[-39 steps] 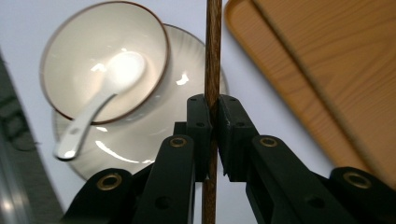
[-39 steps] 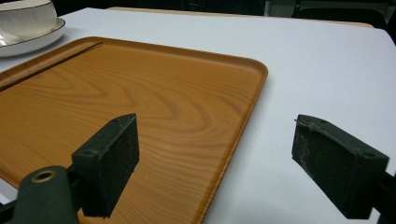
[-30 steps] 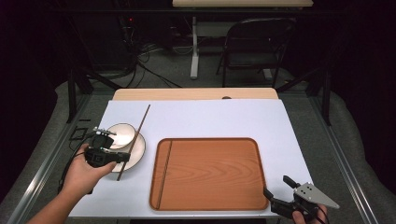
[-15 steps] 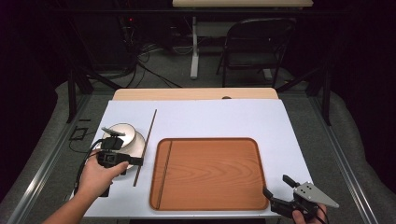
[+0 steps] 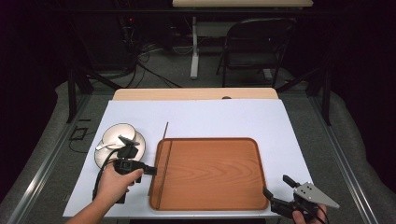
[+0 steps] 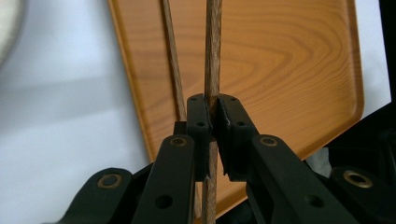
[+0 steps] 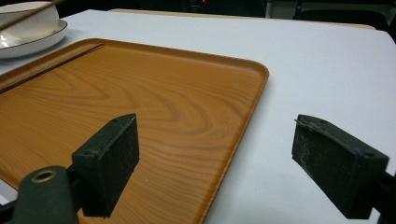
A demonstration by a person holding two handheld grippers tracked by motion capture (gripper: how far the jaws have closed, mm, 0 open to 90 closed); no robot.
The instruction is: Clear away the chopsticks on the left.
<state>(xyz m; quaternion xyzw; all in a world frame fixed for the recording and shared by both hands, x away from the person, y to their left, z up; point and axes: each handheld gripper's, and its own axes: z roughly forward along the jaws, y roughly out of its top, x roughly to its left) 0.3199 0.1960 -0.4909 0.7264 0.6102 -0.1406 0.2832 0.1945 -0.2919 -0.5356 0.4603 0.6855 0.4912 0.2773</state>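
At the left of the white surface [image 5: 205, 116] sits a white bowl on a plate [image 5: 116, 137], both with a thin dark rim. Just right of them the left gripper [image 5: 152, 170], held in the person's left hand [image 5: 114, 184], has its fingers [image 6: 201, 123] pinched nearly together on a chopstick [image 5: 161, 163]. The chopstick is a thin, straight, dark brown wooden stick with a fine grain, and the left gripper view shows it clamped between the two pads near the middle of its length. Its long axis runs almost straight away from the person, with the far tip [image 5: 166, 124] out over the white surface beyond the tray and the near end low by the tray's front left corner. It lies over the left edge of the wooden tray [image 5: 210, 172], and whether it touches the rim cannot be told. Beside it, a second chopstick [image 6: 173, 65] of the same look lies inside the tray, along its left rim, pointing much the same way.

Past the tray's front right corner the right gripper [image 5: 276, 186] is held low, its fingers [image 7: 109, 163] spread wide apart with nothing between them, facing across the tray.
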